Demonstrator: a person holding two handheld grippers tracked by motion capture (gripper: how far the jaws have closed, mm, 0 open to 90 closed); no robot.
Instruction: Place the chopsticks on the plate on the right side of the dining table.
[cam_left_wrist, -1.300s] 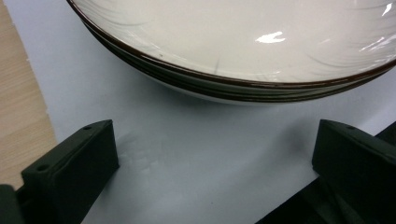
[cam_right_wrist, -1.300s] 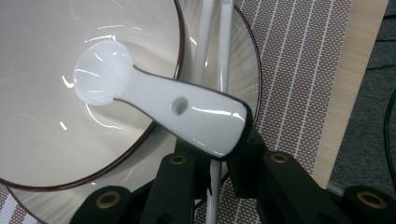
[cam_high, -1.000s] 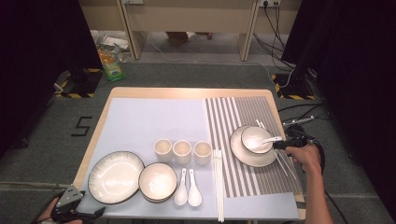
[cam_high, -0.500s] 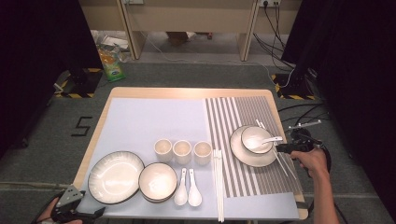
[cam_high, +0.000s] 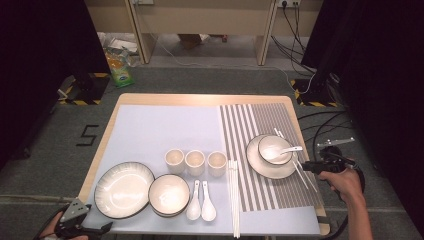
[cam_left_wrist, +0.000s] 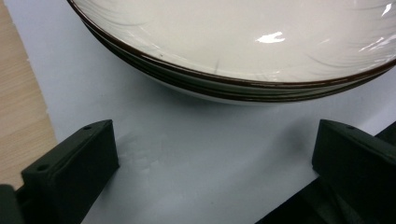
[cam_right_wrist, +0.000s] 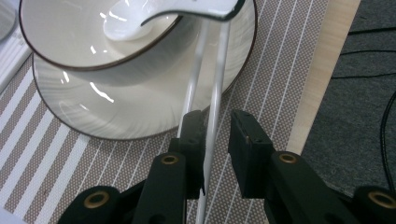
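Resting at the near left corner of the table (cam_high: 200, 99), the left gripper (cam_high: 102, 227) had its jaws spread wide with nothing between them, and the left gripper view showed them low over the blue mat (cam_left_wrist: 196, 163), just short of the big plates (cam_left_wrist: 233, 42). Right of those plates (cam_high: 123, 190) sat stacked bowls (cam_high: 170, 194), then two spoons (cam_high: 200, 202) side by side, then the middle chopsticks (cam_high: 234, 200) lying along the seam where the striped mat (cam_high: 260, 117) began. Farther on and at the right edge, a hand held the right gripper (cam_high: 305, 165) pointing left, just above the striped mat. Its jaws stood slightly apart and clamped nothing. In the right gripper view (cam_right_wrist: 217, 126), one stick of the right chopsticks (cam_right_wrist: 215, 98) ran through the gap close to the left jaw, the other passed under that jaw, and both lay flat on the mat. These chopsticks (cam_high: 302, 172) ran beside the small plate (cam_high: 260, 165), touching or just off its right rim; I could not tell which. On that plate stood a bowl (cam_high: 265, 145) with a spoon (cam_high: 282, 150) in it, handle out over the rim toward the right. Three cups (cam_high: 195, 162) stood in a row on the blue mat, left of the small plate.
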